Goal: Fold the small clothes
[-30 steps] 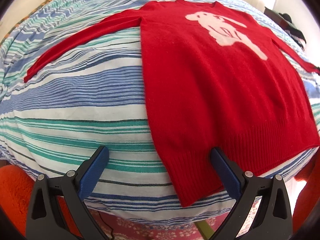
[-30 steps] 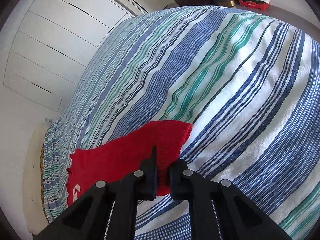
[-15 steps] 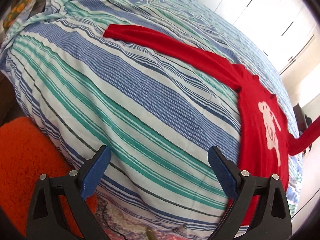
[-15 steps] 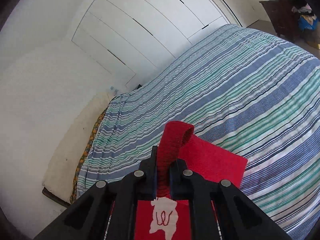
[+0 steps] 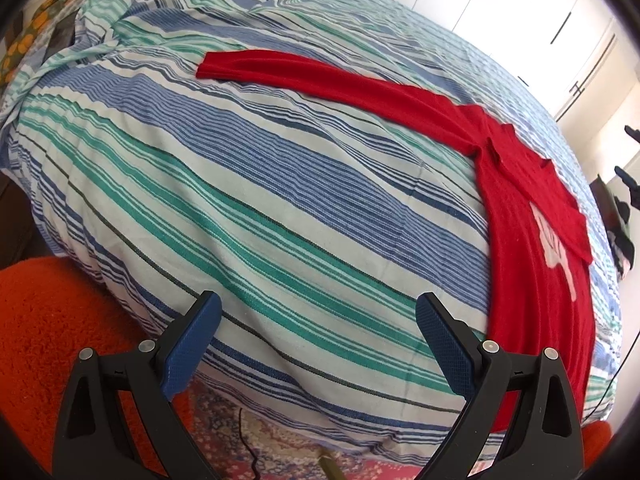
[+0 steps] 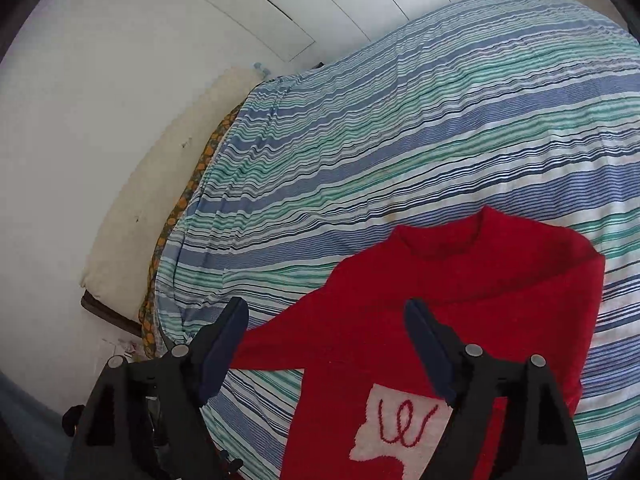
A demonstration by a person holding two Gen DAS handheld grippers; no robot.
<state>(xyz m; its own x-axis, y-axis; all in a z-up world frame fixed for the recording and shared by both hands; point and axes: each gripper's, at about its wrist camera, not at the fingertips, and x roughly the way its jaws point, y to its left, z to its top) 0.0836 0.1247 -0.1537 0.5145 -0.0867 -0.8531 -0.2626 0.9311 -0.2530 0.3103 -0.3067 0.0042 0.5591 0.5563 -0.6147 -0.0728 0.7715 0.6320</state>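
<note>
So there's a red knitted jumper [image 5: 532, 240] with a white animal patch on the chest [image 6: 400, 428] lying flat on a bed covered in a blue, green and white striped cotton bedspread [image 5: 280, 184], which looks a bit puffy and rumpled toward the far left corner. The knit is fine and soft-looking, with a ribbed round neckline [image 6: 444, 244] that points toward the far side of the bed in the right wrist view. One long sleeve [image 5: 320, 76] is stretched straight out across the stripes, running from the shoulder away to the far left in the left wrist view, so the long axis of that sleeve lies across the bed while the body runs down toward the near edge. The other sleeve [image 5: 560, 208] is folded in over the chest, lying diagonally across the white patch. The left gripper [image 5: 318, 328], black plastic with blue textured pads, is spread wide with nothing between the pads, sitting near the bed's near edge with the jumper off to its right and well apart from the outstretched cuff. The right gripper [image 6: 326, 340] has just been opening its jaws and now stands wide with nothing pinched, right over the jumper's chest. A fuzzy orange rug [image 5: 52, 320] shows at near left.
</note>
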